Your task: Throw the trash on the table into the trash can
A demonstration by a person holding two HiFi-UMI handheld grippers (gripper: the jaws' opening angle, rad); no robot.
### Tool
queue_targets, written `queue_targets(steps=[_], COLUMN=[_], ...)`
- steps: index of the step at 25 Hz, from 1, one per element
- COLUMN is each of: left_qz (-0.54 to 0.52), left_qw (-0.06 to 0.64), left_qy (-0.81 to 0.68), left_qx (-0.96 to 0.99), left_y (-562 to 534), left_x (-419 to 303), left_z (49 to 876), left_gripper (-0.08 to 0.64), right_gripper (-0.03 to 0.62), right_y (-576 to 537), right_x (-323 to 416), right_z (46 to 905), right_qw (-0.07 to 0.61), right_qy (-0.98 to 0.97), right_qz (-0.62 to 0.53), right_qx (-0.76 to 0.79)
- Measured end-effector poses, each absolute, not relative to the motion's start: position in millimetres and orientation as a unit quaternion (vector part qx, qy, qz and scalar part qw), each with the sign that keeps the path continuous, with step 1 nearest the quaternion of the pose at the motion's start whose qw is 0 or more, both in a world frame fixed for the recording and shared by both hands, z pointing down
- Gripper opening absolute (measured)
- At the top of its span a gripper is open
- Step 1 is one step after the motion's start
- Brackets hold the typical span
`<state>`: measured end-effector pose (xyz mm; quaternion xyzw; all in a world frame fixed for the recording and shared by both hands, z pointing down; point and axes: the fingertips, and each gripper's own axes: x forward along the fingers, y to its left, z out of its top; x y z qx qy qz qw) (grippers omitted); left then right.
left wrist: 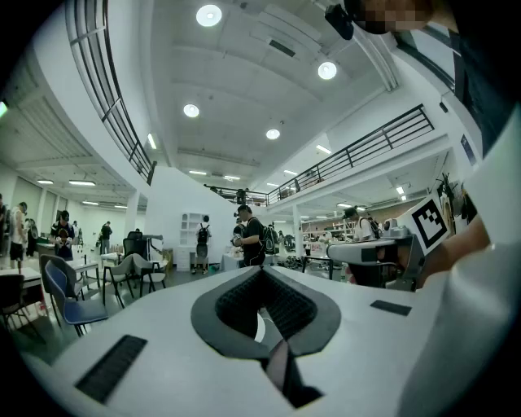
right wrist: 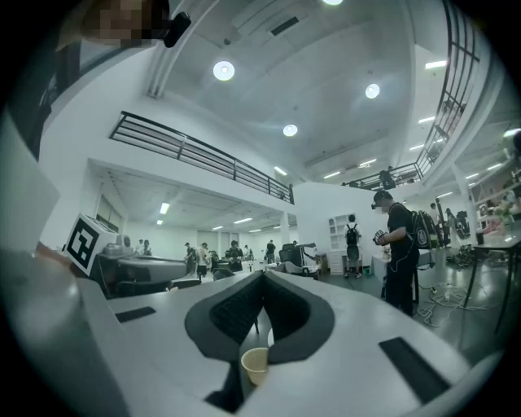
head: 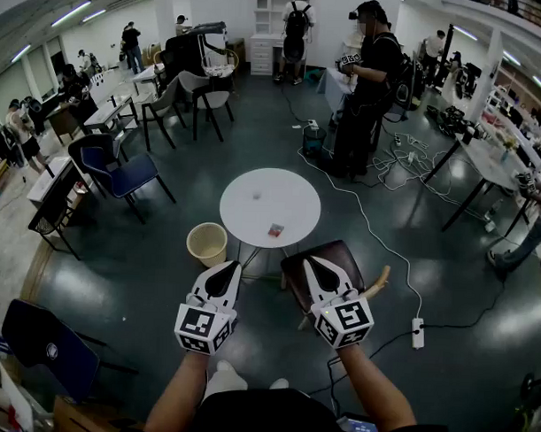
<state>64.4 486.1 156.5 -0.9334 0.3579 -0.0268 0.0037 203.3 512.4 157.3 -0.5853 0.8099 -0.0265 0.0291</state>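
- We had the table [head: 254, 188] well ahead of us and out of reach. A careless approach could bump its rim and slide the trash off onto the floor.
- The brown chair [head: 333, 257] stood between us and the table, just under the right gripper [head: 318, 265]. We judged it could block that arm or get knocked on the way in.
- The trash can [head: 207, 244] sat on the floor just left of the table, near its edge. A release from too far off or too high could miss it.
- A white cable [head: 376, 236] ran across the floor right of the table, a trip risk if we stepped round that side.
- The left gripper [head: 224, 269] and the right gripper were both clenched, held level, with nothing between the jaws. Reaching the table without opening them would shove the trash instead of taking it.
- The trash [head: 275, 229], a small red-and-white scrap, lay on the table near its front edge. It looked flat and tiny, so easy to pinch badly and drop short of the trash can.
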Motion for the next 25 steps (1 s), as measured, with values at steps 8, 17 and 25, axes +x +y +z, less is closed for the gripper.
queue_targets(steps=[8,17,25], left_qz=[-0.025,-0.025,-0.028], left_qw=[0.001,-0.009,-0.020], left_qy=[0.356,0.343,0.323], left_qx=[-0.934,-0.939,-0.946], left_y=[463,393,311], left_x=[62,41,21], left_z=[161,168,176], left_gripper=[0.008,0.008,0.008], right_gripper=[0.017,0.017,0.017], right_y=[488,420,342], right_x=[200,178,160], right_z=[164,172,183], right_qw=[0.027,0.016,0.004], right_qy=[0.810,0.800,0.786], right_qz=[-0.030,-0.038,-0.051], right_qx=[-0.586,-0.598,-0.617])
